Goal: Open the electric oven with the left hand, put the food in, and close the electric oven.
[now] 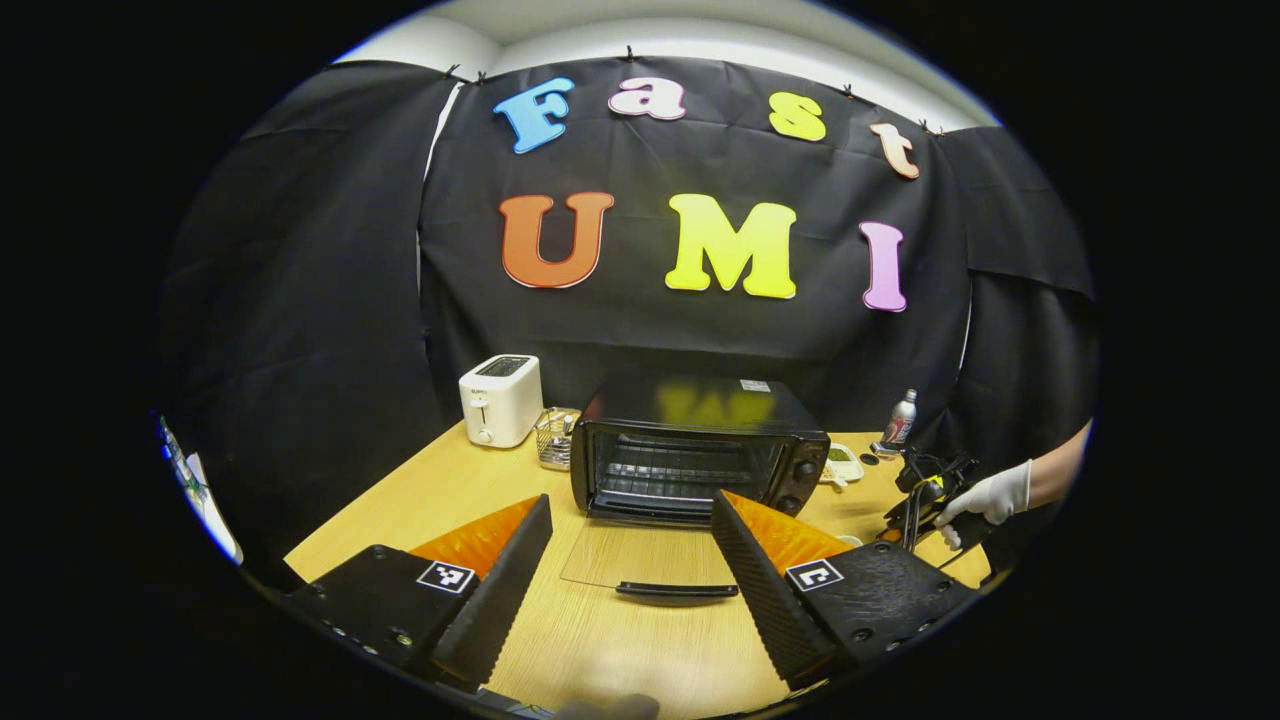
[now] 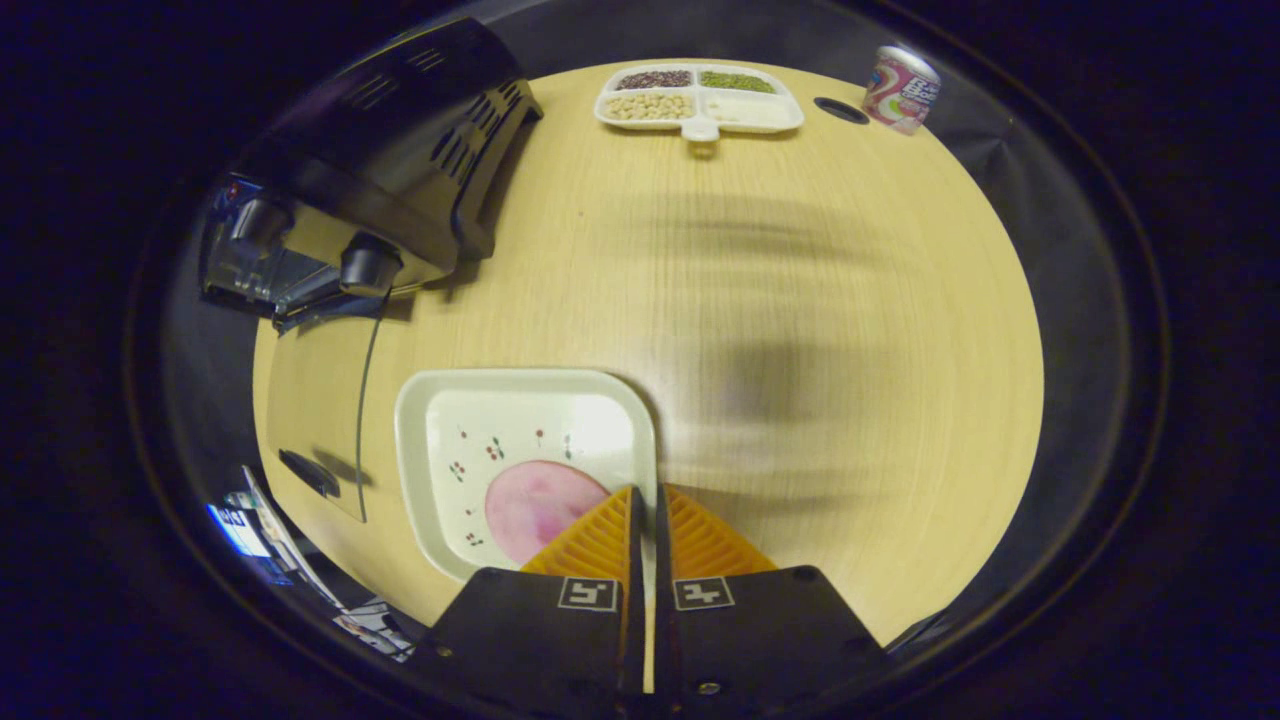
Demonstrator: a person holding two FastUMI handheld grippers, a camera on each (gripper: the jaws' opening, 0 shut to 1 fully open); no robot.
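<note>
In the left gripper view the electric oven (image 1: 700,450) stands on the wooden table (image 1: 600,640), towards its far edge, with its glass door (image 1: 640,560) folded down flat onto the surface and the wire rack inside open to sight; the door's dark handle (image 1: 677,591) lies nearest the camera; the left gripper (image 1: 632,510) hangs just in front of the lowered door with its fingers spread wide apart, one to each side of the glass, holding nothing; a white toaster (image 1: 500,400) sits at the table's far left corner with a small wire basket (image 1: 553,438) between it and the oven; a can (image 1: 900,420) stands near the far right corner; at the right edge a gloved hand (image 1: 985,495) grips the other tool.

In the right gripper view the right gripper (image 2: 645,495) points down over a square white plate (image 2: 470,420) close to the near edge of the table (image 2: 800,250); its fingers are drawn together to a thin slit at the plate's right rim, and whether they pinch the rim cannot be told; a round pink slice of food (image 2: 530,505) lies on the plate, partly under the fingers; the oven (image 2: 380,170) with its two knobs is at the left, its open door (image 2: 315,440) beside the plate; a divided tray of beans and grains (image 2: 698,98) and the can (image 2: 900,88) rest along the far edge.
</note>
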